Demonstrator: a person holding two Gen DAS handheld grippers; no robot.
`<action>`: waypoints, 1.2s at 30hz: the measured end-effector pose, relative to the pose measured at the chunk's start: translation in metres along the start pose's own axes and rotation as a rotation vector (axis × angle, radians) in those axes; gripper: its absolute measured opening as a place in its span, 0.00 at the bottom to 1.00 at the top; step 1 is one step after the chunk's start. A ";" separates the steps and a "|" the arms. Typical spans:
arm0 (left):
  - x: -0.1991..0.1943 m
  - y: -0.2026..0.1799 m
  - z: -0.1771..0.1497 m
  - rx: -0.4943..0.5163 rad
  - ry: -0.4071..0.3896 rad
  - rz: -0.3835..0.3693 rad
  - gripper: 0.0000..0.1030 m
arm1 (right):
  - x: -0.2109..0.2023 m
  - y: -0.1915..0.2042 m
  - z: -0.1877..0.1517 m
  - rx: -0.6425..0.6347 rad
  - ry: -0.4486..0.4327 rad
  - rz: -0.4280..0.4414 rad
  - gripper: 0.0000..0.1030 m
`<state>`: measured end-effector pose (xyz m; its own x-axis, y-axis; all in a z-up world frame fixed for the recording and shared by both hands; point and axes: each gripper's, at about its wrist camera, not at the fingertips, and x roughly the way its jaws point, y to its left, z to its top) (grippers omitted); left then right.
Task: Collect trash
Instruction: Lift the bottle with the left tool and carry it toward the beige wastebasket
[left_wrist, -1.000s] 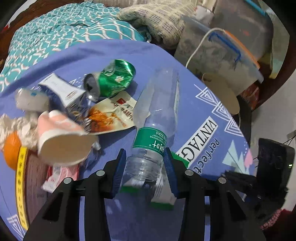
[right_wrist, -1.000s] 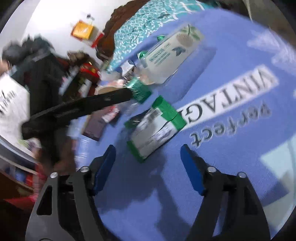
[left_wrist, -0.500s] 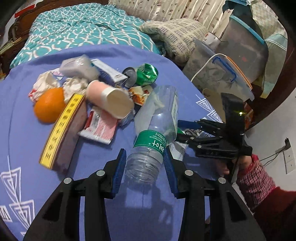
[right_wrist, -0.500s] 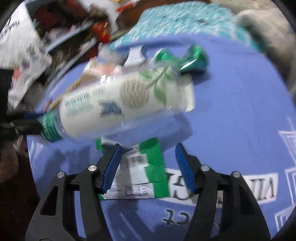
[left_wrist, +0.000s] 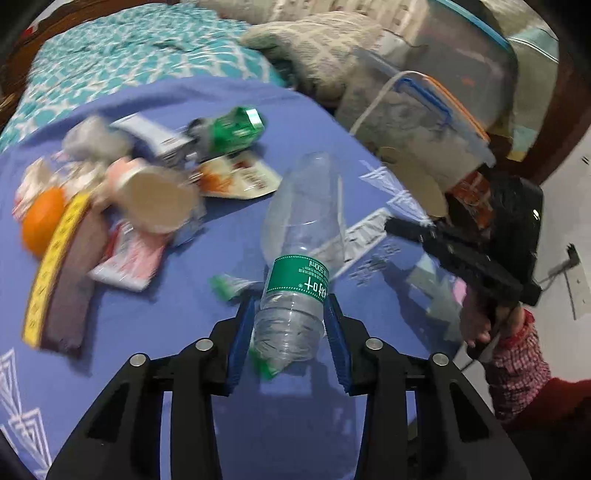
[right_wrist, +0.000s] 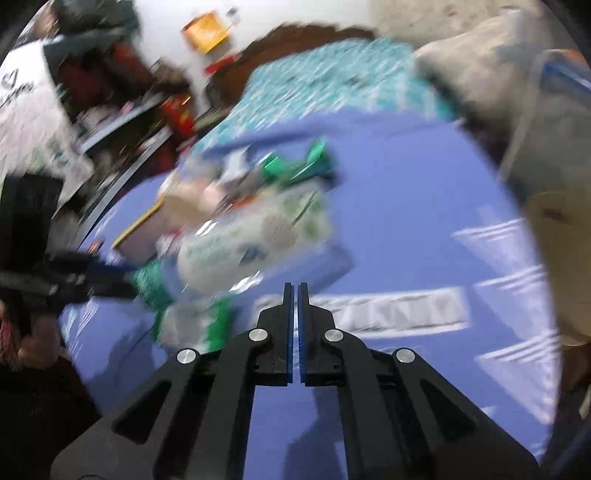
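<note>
The left gripper (left_wrist: 290, 328) is clenched on the lower part of a clear, empty plastic bottle with a green label band (left_wrist: 301, 254). Its blue pads press the ribbed body from both sides, and the jaws have just closed a little tighter on it. The bottle is lifted above the blue-violet printed cloth (left_wrist: 184, 302) that covers the bed, and its far end points away from the gripper.

Beyond the bottle, to its left, lies the pile of trash on the cloth: a crushed green metal can (left_wrist: 231, 129), a pink paper cup on its side (left_wrist: 147, 192), an orange round fruit (left_wrist: 42, 218), a flat brown box with a yellow edge (left_wrist: 59, 266) and a pink-and-white wrapper (left_wrist: 129, 258). Just under the bottle, near the left pad, a green-and-white flat packet (right_wrist: 195, 321) lies on the cloth.

The right gripper (right_wrist: 294, 291) is to the right of the bottle. Its jaws have just snapped together, and they stand fully closed with nothing between them; the packet lies to the left of its fingers, apart from them. The picture from this wrist is strongly blurred.
</note>
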<state>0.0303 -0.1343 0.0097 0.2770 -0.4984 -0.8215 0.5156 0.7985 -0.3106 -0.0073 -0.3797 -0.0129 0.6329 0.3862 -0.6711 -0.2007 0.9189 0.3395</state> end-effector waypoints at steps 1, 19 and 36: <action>0.004 -0.007 0.006 0.014 0.002 -0.005 0.35 | -0.008 -0.014 0.004 0.033 -0.030 -0.037 0.04; 0.119 -0.107 0.109 0.199 0.123 -0.133 0.01 | -0.090 -0.162 -0.008 0.358 -0.241 -0.356 0.04; 0.142 -0.130 0.127 0.332 0.030 0.146 0.88 | -0.055 -0.235 0.005 0.577 -0.184 -0.195 0.04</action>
<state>0.1057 -0.3513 -0.0056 0.3459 -0.3735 -0.8607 0.7087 0.7052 -0.0212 0.0084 -0.6176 -0.0526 0.7456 0.1487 -0.6495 0.3342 0.7598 0.5576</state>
